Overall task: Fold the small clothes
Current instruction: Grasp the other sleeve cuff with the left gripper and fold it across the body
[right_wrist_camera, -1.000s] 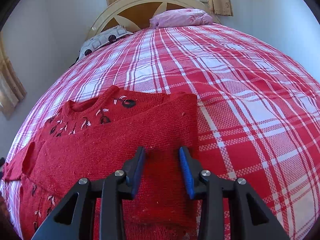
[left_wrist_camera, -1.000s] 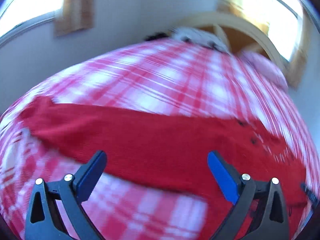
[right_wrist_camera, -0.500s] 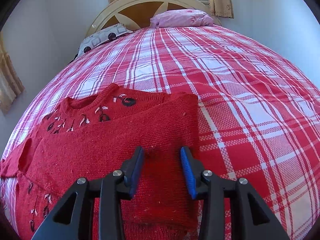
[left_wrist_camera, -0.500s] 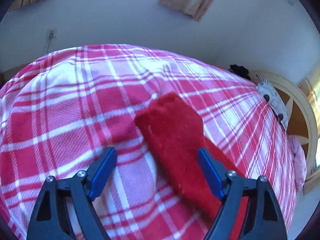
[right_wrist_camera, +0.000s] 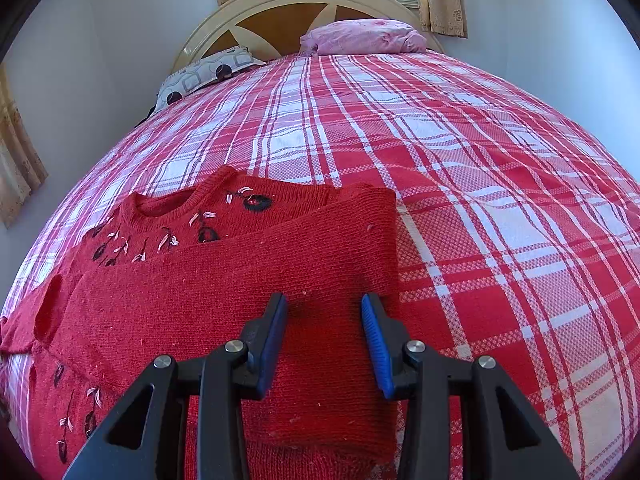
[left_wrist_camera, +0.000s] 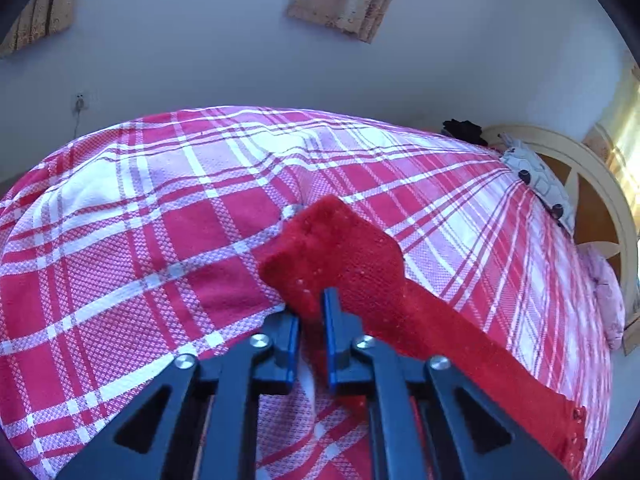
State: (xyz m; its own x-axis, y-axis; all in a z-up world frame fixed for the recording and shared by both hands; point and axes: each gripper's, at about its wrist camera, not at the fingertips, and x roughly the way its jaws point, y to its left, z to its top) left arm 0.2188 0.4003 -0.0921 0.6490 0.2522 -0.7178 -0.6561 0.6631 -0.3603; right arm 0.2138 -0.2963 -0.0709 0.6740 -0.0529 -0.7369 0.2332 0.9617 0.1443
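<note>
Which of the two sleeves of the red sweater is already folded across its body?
The sleeve under the right hand-held gripper lies across the sweater; the other sleeve stretches out on the bedspread.

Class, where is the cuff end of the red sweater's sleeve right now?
In the left wrist view, the sleeve cuff sits centre frame, pinched in the left gripper over the plaid bedspread.

Wide stretch of red-and-white checked bedspread (right_wrist_camera: 480, 168) to my right and ahead lies bare; grey patterned pillow (right_wrist_camera: 208, 74), pink pillow (right_wrist_camera: 360, 36) and cream wooden headboard (right_wrist_camera: 280, 4) block the far end.
</note>
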